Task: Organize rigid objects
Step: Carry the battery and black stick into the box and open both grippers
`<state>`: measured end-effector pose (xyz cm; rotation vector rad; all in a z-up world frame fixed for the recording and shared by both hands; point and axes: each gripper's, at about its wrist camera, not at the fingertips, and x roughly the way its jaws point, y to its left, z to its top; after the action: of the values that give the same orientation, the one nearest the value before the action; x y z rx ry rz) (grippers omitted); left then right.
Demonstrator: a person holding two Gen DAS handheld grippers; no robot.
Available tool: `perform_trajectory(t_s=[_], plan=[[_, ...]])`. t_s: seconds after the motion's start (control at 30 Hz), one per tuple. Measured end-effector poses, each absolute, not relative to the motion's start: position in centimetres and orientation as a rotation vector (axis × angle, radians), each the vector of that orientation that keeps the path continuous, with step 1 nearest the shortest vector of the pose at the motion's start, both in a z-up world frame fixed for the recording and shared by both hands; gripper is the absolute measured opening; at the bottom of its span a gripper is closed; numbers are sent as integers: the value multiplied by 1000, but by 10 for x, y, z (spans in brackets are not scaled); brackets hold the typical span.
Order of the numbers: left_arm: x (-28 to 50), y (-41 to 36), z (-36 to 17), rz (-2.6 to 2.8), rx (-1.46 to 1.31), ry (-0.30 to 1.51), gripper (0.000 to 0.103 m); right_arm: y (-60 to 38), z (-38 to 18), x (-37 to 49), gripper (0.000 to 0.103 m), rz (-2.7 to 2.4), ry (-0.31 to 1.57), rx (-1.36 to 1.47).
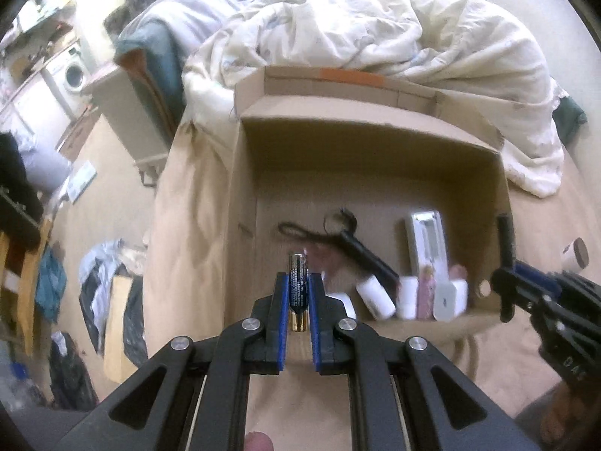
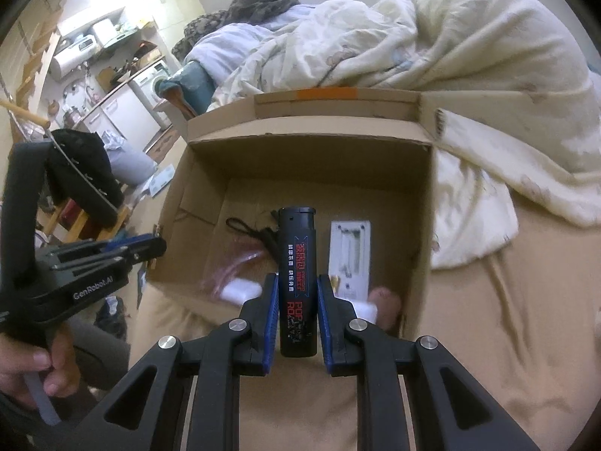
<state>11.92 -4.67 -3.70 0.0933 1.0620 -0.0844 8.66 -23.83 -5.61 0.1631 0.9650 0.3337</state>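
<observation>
In the left wrist view, the left gripper [image 1: 298, 282] fills the lower middle of the frame, its blue-padded jaws closed on a slim dark-blue and gold cylindrical battery [image 1: 298, 283] that stands upright between them. Beyond it, across the centre, sits an open brown cardboard box [image 1: 338, 131] resting on a tan bedsheet [image 1: 195, 206]. On the box floor lie a pair of black-handled scissors [image 1: 353, 244] at centre, a white flat rectangular remote-like case [image 1: 428, 240] to their right, and several small white cylinders and blocks [image 1: 375, 297] along the near wall, blurred. A crumpled cream duvet [image 1: 375, 26] fills the upper part. At the right edge the right gripper [image 1: 505, 263] reaches in, a black object standing up from its tips.

In the right wrist view, the right gripper [image 2: 298, 300] occupies the lower middle, its jaws clamped on a black rectangular lighter with red lettering [image 2: 298, 282], held upright above the near edge of the cardboard box [image 2: 308, 127]. Inside the box, the white case [image 2: 351, 255] lies to the right of the lighter and a black cord loop [image 2: 240, 225] to its left; a white blurred item [image 2: 240, 289] sits by the near wall. The left gripper [image 2: 156, 246] shows at the left edge, a hand [image 2: 33, 368] grasping its handle at lower left. The duvet [image 2: 450, 49] covers the upper right.
</observation>
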Motion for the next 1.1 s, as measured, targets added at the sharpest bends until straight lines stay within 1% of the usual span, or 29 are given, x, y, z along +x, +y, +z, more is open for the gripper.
perform_trajectory(t_s=[0.2, 0.43, 0.8, 0.97, 1.0, 1.03, 1.07, 1.1], plan=[[146, -59, -72, -146, 173, 1113, 9, -229, -80, 111, 20, 309, 1017, 150], [157, -64, -110, -173, 161, 1182, 9, -224, -107, 122, 20, 291, 1084, 142], [164, -79, -117, -194, 207, 1186, 9, -220, -128, 132, 20, 300, 1149, 149], [166, -76, -125, -175, 194, 1219, 9, -218, -125, 133, 22, 309, 1135, 152], [168, -75, -124, -171, 186, 1223, 9, -218, -123, 133, 24, 314, 1129, 159], [169, -74, -123, -169, 179, 1221, 9, -219, -120, 132, 36, 315, 1123, 168], [168, -75, -122, -170, 176, 1217, 9, -220, -118, 132, 61, 317, 1112, 179], [168, -75, -121, -168, 177, 1212, 9, -222, -114, 131, 72, 317, 1093, 193]])
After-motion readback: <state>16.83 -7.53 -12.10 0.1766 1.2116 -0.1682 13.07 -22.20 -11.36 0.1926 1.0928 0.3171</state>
